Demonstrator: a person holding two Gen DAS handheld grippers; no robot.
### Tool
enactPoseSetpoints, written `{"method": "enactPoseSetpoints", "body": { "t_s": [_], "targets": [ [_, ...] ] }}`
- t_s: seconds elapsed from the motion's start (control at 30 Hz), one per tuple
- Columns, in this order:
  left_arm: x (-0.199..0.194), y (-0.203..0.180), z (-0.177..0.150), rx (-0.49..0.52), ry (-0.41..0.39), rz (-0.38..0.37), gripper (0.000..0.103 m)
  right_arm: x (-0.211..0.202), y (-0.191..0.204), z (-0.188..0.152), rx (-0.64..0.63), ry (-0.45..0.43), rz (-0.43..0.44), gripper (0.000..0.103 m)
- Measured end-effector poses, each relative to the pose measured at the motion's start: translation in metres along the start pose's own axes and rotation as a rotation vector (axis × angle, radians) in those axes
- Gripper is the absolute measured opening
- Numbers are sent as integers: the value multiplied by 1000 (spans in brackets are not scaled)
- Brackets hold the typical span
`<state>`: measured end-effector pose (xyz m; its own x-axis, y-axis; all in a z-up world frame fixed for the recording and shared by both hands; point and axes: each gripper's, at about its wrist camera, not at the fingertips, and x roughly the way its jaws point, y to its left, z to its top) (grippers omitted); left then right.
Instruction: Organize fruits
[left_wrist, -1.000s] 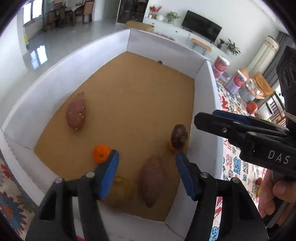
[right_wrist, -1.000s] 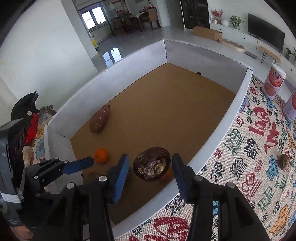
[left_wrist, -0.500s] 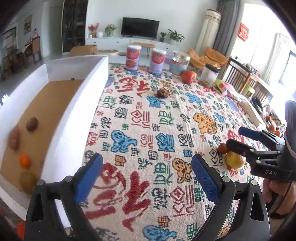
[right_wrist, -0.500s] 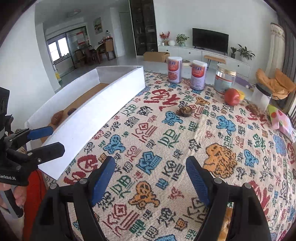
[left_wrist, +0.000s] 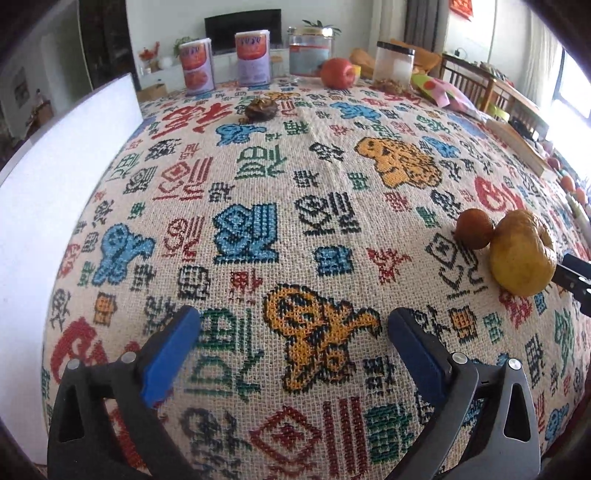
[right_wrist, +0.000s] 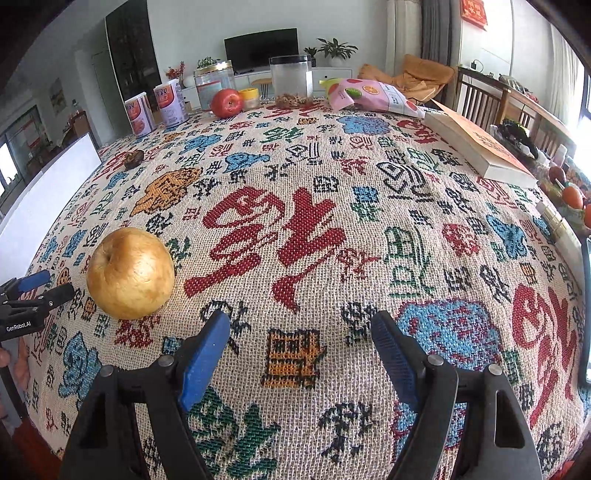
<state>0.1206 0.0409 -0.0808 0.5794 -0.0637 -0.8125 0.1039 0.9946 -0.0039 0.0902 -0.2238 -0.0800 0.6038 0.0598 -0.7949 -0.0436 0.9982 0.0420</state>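
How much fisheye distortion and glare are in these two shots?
Left wrist view: the tablecloth bulges like a dome, corners vignette black, and the window at right is blown out. Right wrist view: same bulge, window glare at right, and the pear stays sharp.

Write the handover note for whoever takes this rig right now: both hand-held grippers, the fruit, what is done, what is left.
Left hand-held gripper: open, empty, over the tablecloth.
Right hand-held gripper: open, empty.
Yellow pear lies just left of the right one, touching a small brown fruit.
A dark fruit and a red apple sit farther back.
White box is at the left; its contents are hidden.
Left: these four still lie outside it.
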Motion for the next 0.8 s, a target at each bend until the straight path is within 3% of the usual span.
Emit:
{"method": "enactPoseSetpoints", "body": {
  "t_s": [0.27,0.8],
  "targets": [
    [1,-1,0,1,0,1,103,14,16,-5,-59,29,-38,102],
    [1,-2,-1,1,-1,1,103,15,15,-5,-54,34,-33,103]
  ]
}}
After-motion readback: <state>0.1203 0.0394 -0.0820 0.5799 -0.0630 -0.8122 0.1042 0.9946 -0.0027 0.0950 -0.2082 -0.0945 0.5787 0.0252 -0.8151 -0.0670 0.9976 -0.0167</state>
